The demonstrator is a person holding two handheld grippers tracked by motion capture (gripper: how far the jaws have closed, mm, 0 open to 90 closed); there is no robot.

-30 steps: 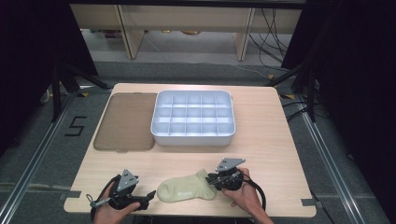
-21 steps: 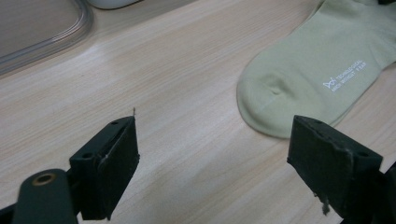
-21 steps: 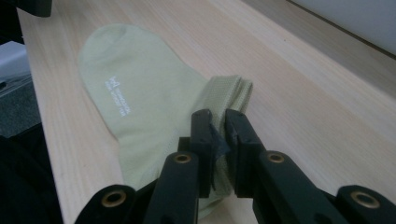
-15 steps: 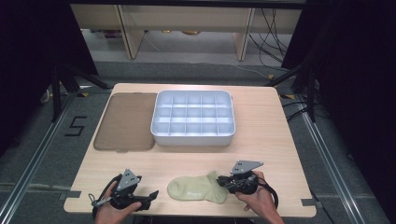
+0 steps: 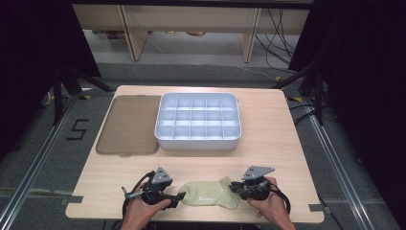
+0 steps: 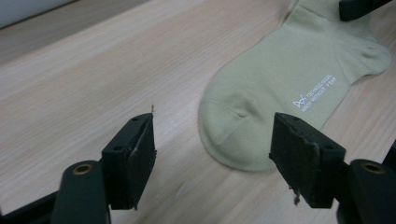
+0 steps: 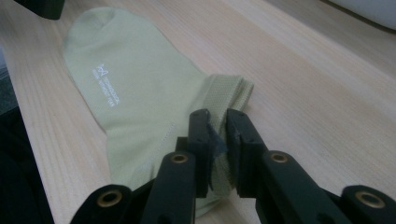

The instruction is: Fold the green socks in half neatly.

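A: High view: where is the sock (image 5: 210,193)?
B: Flat on the bench (image 5: 268,134), near edge. Right gripper (image 5: 238,188) pinches its cuff; left gripper (image 5: 178,197) fingers (image 6: 133,154), just closing, stand apart around the toe, not gripping it.

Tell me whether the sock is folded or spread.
Spread: the sock lies flat on the table, toe to cuff, printed logo showing.

Left gripper (image 5: 176,198) at the sock's (image 5: 210,192) toe, jaws wide but just closing some; right gripper (image 5: 235,188) pinches its cuff.
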